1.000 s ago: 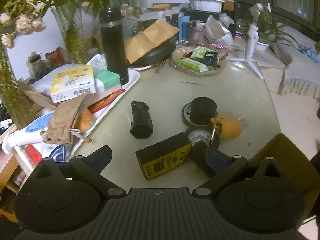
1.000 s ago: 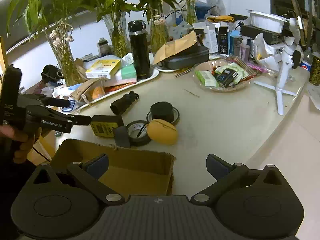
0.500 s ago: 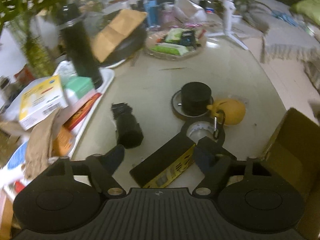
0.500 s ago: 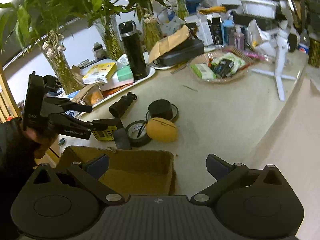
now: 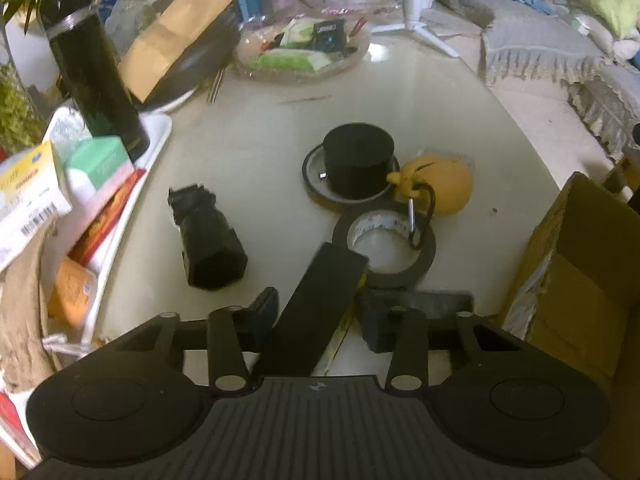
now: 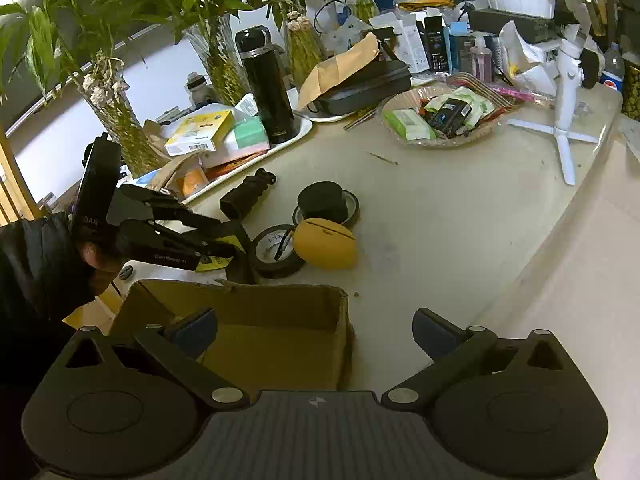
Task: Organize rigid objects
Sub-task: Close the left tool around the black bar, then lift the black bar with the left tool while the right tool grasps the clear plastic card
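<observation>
My left gripper (image 5: 316,312) is closed around a flat black-and-yellow device (image 5: 316,304), tilted on edge just above the table; it also shows in the right wrist view (image 6: 224,246). Ahead lie a black tape roll (image 5: 386,248), a yellow pouch with a carabiner (image 5: 438,186), a black cylinder on a ring (image 5: 358,160) and a black plug-like block (image 5: 208,238). An open cardboard box (image 6: 256,320) sits at the table's near edge, to the right of my left gripper (image 5: 576,280). My right gripper (image 6: 316,334) is open and empty over the box's rim.
A white tray (image 6: 296,132) at the back left holds boxes and a tall black flask (image 6: 266,88). A glass bowl of packets (image 6: 440,116), a white tripod (image 6: 564,120) and plant vases (image 6: 216,64) stand behind. The table edge curves on the right.
My left gripper has closed on the black-and-yellow device and tipped it up off the table. The right gripper has stayed open over the box.
</observation>
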